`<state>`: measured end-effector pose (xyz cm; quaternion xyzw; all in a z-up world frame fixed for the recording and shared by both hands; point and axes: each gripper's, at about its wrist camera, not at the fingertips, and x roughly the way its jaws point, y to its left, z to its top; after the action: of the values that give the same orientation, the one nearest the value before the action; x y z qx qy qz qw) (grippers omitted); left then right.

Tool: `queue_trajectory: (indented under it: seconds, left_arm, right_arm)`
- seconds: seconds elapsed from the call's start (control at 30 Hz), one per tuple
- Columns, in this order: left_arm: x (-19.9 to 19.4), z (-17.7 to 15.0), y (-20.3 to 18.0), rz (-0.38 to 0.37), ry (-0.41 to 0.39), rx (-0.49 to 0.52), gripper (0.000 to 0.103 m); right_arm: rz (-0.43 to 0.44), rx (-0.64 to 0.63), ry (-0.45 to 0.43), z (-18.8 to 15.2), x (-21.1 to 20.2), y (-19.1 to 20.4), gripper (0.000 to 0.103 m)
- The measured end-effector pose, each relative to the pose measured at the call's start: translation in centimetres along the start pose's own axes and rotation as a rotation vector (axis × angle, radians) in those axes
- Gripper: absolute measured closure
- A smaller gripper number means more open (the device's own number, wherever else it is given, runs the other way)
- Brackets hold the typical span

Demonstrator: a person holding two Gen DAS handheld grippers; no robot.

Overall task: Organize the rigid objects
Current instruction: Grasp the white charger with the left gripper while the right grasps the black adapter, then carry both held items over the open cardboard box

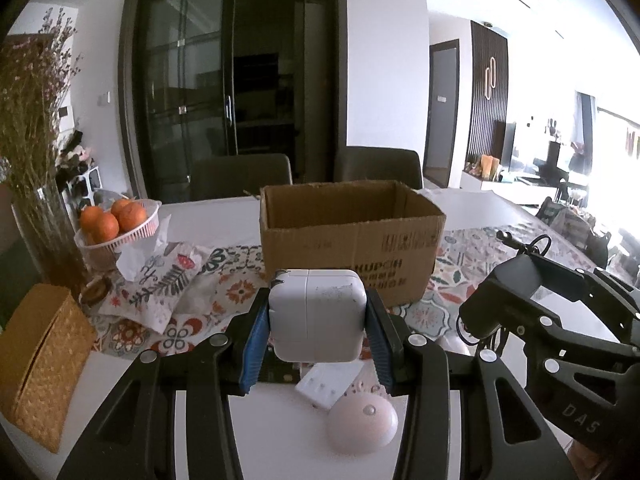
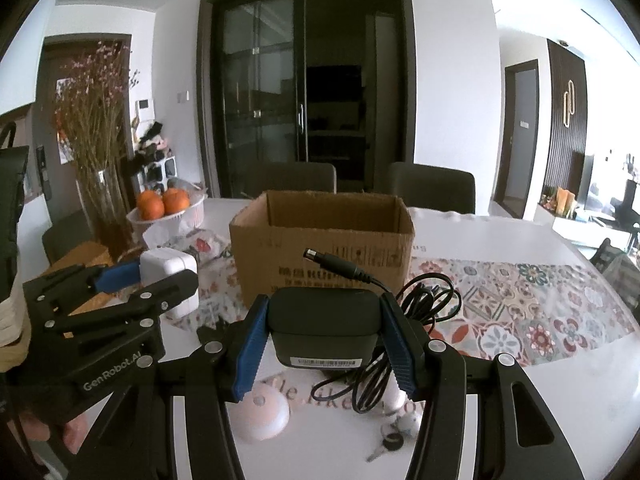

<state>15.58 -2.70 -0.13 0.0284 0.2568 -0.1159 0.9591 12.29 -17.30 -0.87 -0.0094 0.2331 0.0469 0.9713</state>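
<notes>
Transfer step in hand. The left tool point(image 1: 318, 322) clamps the white charger point(image 1: 317, 314); the right tool point(image 2: 324, 330) clamps the black adapter point(image 2: 324, 324), cable trailing. Both are held above the worktop point(image 2: 520, 236), short of the open cardboard box point(image 2: 324, 236). Next: advance over the rim, then release.

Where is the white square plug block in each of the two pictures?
Left wrist view: the white square charger block sits low in the middle, clamped between the left gripper's blue pads.
Right wrist view: the same block is at the left, middle height, held by that gripper reaching in from the left edge.
Shared landmark: the open brown cardboard box stands on the table behind it in both.
</notes>
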Motion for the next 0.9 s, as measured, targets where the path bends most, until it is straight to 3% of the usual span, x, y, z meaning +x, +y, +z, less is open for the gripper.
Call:
queue_trajectory:
  seconds: [0.53,0.9]
  left_arm:
    - [1.8,5.5,0.5,-0.015,-0.047,0.004,0.058]
    - [4.3,8.2,1.3,-0.034,-0.01,0.003,0.058]
  right_arm:
    - [-0.002,0.051,-0.07,5.7,2.0,-1.9,0.048]
    - [0.004,0.028,-0.076,9.2,4.6,-2.1,0.048]
